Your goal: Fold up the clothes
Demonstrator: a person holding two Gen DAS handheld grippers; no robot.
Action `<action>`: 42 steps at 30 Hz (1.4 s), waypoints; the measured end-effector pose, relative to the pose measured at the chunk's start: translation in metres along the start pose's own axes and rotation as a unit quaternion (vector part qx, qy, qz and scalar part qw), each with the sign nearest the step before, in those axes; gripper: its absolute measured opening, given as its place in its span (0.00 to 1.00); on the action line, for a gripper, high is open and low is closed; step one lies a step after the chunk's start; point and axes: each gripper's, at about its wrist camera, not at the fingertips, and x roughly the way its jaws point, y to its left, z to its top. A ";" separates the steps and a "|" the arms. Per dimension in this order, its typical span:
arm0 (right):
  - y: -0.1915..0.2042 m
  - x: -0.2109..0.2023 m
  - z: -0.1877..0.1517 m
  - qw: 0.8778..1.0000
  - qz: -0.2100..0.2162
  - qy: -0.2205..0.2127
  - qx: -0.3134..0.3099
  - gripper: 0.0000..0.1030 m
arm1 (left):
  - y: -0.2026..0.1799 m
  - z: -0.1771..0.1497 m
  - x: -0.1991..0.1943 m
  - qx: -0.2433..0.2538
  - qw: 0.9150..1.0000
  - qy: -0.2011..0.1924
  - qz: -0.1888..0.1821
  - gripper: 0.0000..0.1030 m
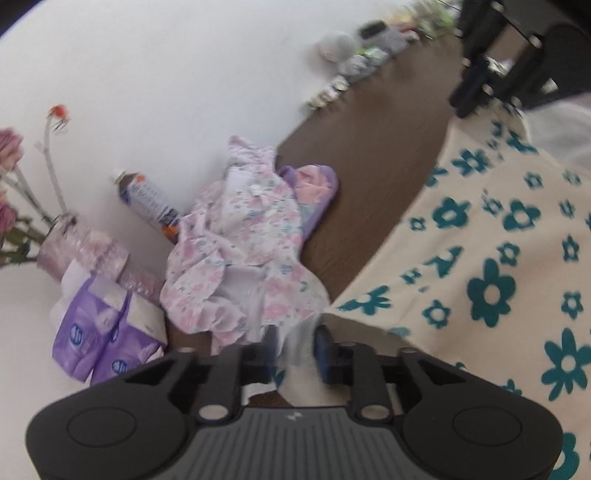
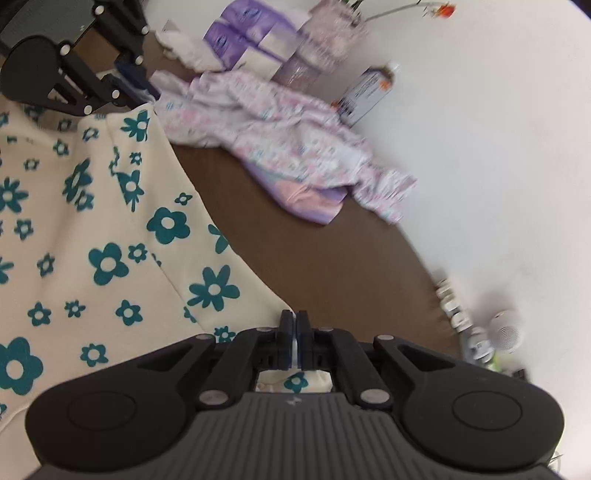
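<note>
A cream garment with teal flowers (image 1: 498,240) (image 2: 92,221) lies spread over the brown table (image 1: 369,166) (image 2: 314,258). My left gripper (image 1: 295,336) stands open at one of its corners. A blurred white strip of the cloth runs between the blue pads (image 1: 323,347), and they do not clamp it. From the right wrist view, the left gripper (image 2: 142,88) shows at the garment's far corner. My right gripper (image 2: 294,325) is shut on the garment's near edge, with cloth showing beneath its fingers. In the left wrist view the right gripper (image 1: 469,92) sits at the far edge.
A crumpled pink floral garment (image 1: 240,251) (image 2: 277,136) lies over a folded purple piece (image 1: 314,192) (image 2: 314,203) by the wall. Beside it are a bottle (image 1: 147,199) (image 2: 365,92), purple tissue packs (image 1: 99,332) (image 2: 240,33), a flower vase (image 1: 74,243) and small items (image 1: 351,62) (image 2: 472,332).
</note>
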 end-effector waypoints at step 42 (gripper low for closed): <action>0.028 -0.144 -0.114 0.924 0.137 -0.066 0.352 0.70 | 0.072 -0.062 -0.065 -0.389 0.914 0.068 -0.094 0.34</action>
